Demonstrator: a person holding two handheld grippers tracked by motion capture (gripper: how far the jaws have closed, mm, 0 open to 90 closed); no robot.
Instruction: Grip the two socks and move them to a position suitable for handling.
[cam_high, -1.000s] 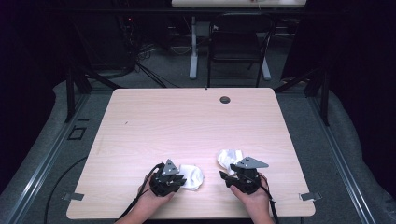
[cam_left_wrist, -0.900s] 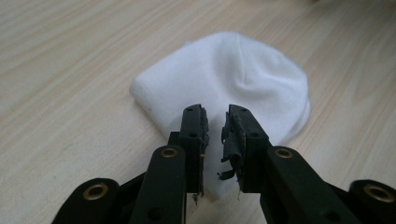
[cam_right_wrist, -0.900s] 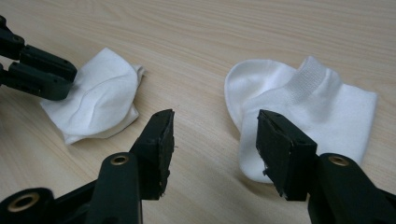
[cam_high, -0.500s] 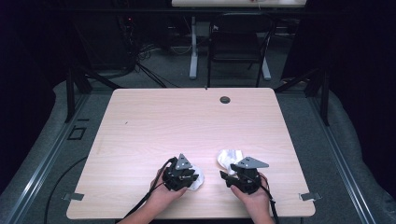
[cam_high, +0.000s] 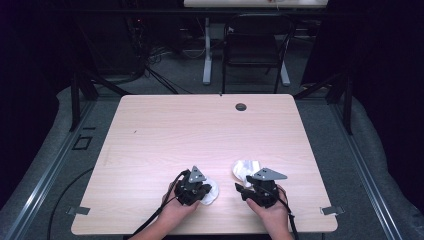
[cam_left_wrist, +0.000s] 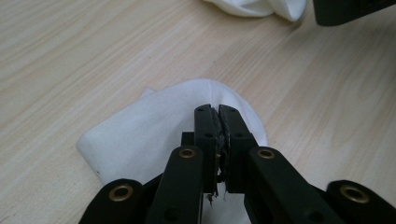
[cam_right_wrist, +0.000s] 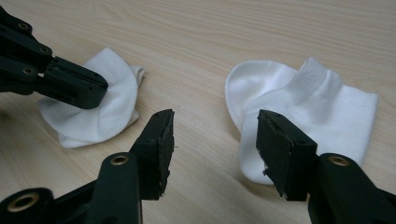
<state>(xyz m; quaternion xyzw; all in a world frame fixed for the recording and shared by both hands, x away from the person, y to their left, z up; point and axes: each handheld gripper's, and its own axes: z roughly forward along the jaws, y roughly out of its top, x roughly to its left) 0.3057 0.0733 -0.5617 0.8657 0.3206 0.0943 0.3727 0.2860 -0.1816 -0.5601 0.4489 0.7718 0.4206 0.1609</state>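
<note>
Down near the front edge of the wooden table, two white socks are lying side by side, and a person's hands are bringing a gripper to each. Taking the cable hole at the far edge as the landmark, both socks are sitting well on the near side of it: the folded sock nearer and to its left, the ribbed sock nearer and almost straight below it.

The left gripper is hovering over the folded sock, its jaws having just been closing; they are now standing clenched together, pad against pad. From the left gripper view the closed tips are resting over the top of the fabric, and I cannot tell whether any cloth is pinched between them. In the high view this left gripper is covering the left part of the sock, with white cloth showing at its right side.

The right gripper is holding its jaws spread wide and released. Its one jaw is overlapping the near edge of the ribbed sock, the other is standing over bare wood between the two socks, and nothing is being squeezed. In the high view the right gripper is sitting just nearer than that sock.
</note>
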